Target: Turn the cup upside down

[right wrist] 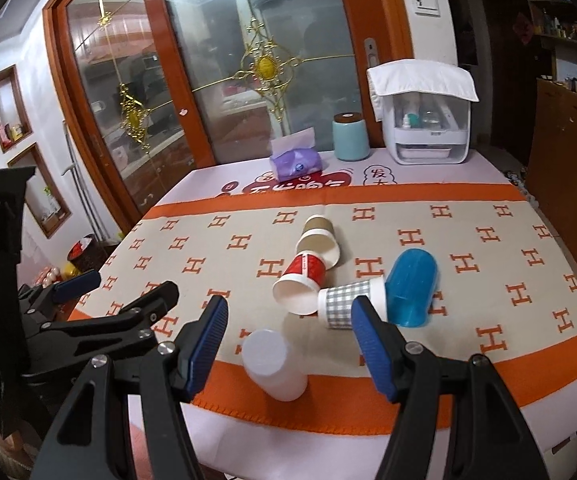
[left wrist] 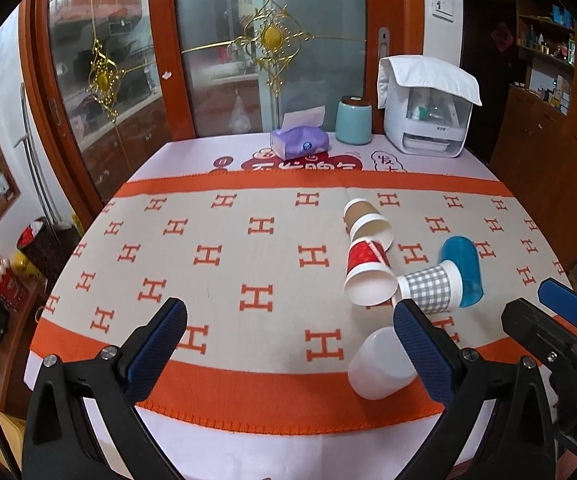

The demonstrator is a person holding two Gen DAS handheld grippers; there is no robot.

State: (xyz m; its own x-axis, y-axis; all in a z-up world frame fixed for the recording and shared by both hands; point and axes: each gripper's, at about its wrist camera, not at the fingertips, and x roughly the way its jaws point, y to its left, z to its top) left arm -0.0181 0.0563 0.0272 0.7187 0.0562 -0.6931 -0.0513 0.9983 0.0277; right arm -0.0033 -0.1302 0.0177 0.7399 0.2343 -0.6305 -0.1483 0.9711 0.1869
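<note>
Both the left gripper [left wrist: 290, 344] and right gripper [right wrist: 288, 340] stood wide apart, empty; the white cup [right wrist: 274, 364] apparently lay tipped on the cloth [right wrist: 488, 280].

Grey-checked cup [right wrist: 348, 304], translucent blue cup [right wrist: 410, 288]

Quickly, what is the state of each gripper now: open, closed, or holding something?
Left gripper: open, holding nothing.
Right gripper: open, holding nothing.
</note>
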